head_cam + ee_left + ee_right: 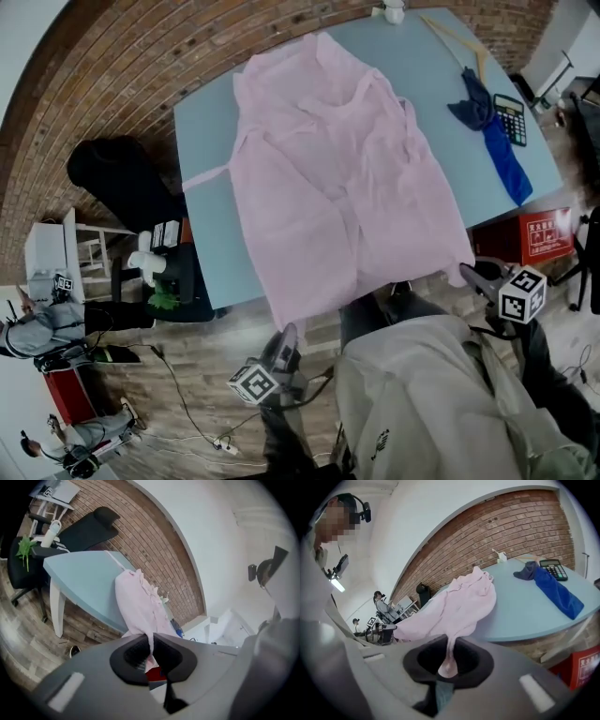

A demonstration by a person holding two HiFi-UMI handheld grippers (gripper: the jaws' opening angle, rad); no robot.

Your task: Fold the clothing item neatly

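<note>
Now, left tongs [151, 641] and right tongs [451, 649] tight on pink garment [337, 187] hem, off table [208, 141].

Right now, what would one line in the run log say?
left gripper: shut on pink garment near edge | right gripper: shut on same edge | rest of garment: lies on blue table

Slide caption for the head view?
Left gripper and right gripper pinch the near hem of a pink garment spread on a blue table.
</note>
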